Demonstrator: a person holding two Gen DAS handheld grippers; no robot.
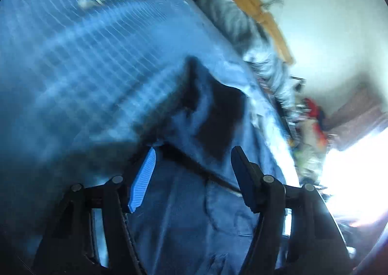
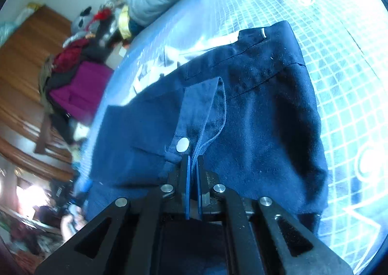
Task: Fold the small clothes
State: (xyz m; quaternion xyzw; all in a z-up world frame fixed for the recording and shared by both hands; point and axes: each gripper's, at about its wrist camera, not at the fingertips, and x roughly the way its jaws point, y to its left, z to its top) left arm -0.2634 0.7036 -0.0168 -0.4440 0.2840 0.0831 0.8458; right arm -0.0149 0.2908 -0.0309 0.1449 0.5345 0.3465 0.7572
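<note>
— While the left wrist view is blurred, what shows there?
— The left gripper [image 1: 194,156] has its jaws apart, nothing pinched, over the navy garment [image 1: 184,202] lying on the blue checked bedsheet [image 1: 80,61].
— And the right wrist view?
— The right gripper [image 2: 192,157] is clamped on the garment's hem just below its metal snap [image 2: 182,144]; the garment [image 2: 262,114] lies spread on the bedsheet [image 2: 339,56].

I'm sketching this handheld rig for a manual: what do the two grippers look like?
Both alike: the left gripper and right gripper have black angular linkage arms with round silver pivot pins and flat blue ribbed pads. No cables, markings or sleeves show.
</note>
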